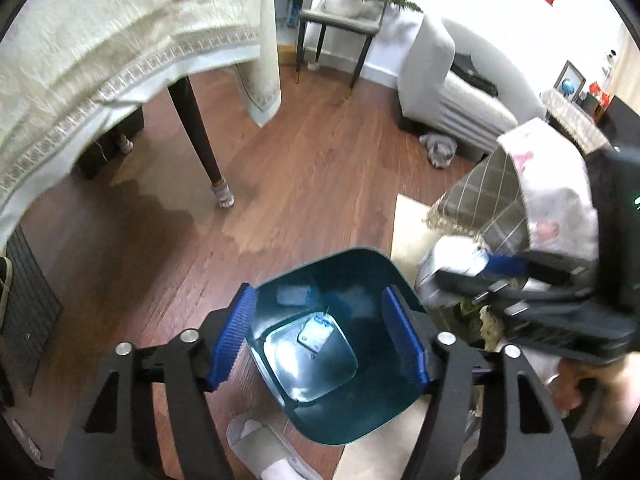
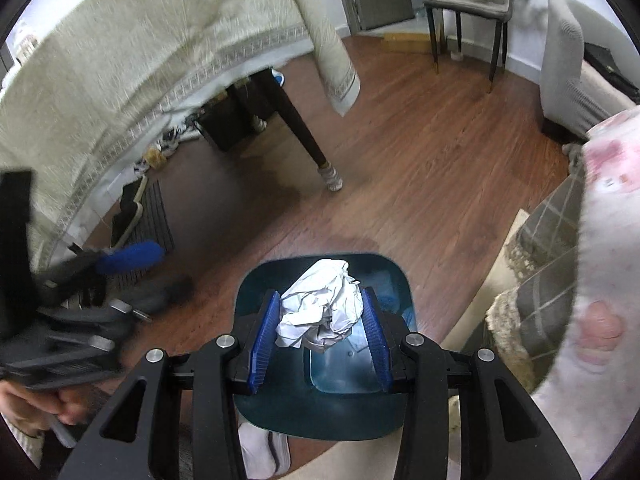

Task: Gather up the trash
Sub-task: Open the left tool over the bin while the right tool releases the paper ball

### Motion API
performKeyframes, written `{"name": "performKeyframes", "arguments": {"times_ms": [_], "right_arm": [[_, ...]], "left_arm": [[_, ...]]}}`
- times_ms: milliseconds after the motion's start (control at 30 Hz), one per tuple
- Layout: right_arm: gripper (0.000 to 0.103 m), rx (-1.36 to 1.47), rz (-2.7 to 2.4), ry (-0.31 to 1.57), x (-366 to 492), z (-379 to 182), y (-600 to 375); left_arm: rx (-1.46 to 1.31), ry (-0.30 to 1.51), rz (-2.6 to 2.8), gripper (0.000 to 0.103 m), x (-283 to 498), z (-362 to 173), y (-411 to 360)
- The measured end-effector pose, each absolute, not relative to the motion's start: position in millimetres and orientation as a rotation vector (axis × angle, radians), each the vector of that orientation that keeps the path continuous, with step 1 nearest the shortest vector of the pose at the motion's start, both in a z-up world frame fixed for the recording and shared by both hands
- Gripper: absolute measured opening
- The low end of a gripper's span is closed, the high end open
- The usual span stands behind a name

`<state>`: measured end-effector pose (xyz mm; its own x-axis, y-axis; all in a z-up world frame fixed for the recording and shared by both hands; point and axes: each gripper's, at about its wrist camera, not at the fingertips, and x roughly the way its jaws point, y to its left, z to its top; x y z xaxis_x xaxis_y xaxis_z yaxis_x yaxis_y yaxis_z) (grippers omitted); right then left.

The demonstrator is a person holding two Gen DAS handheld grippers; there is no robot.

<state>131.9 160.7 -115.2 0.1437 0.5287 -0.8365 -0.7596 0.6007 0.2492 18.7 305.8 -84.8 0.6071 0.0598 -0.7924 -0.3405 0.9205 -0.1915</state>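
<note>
Right tool grips crumpled paper over the bin; left tool released; no legible writing.

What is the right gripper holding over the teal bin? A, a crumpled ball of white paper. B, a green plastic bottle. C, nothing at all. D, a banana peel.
A: the right gripper has its blue pads pressed against both sides of a crumpled white paper ball, just above the open teal bin.

Bright daylight, fisheye-warped edges, motion blur at sides, dark corners
</note>
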Motion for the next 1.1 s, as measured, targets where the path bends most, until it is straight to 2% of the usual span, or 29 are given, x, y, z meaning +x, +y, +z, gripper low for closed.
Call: {"name": "performKeyframes", "arguments": {"times_ms": [133, 600, 700, 800, 1100], "right_arm": [[0.043, -0.298, 0.936, 1.124, 128.6, -138.1, 176.5], [0.045, -0.532, 0.905, 1.318, 95.9, -225.2, 213.2], [0.049, -0.562, 0.903, 1.335, 91.4, -230.4, 214.1], [0.061, -0.577, 0.903, 1.332, 90.3, -229.2, 212.1], [0.061, -0.534, 0.933, 1.267, 91.4, -201.5, 207.1]], "left_arm": [[-0.354, 0.845, 0.231, 0.061, 11.4, -64.4, 308.8], [-0.403, 0.683, 0.245, 0.058, -12.5, -8.7, 323.1], [-0.413, 0.664, 0.245, 0.058, -15.0, -1.6, 324.8], [-0.415, 0.652, 0.245, 0.058, -15.8, 2.4, 325.9], [-0.388, 0.631, 0.249, 0.058, -12.7, 12.7, 322.3]]}}
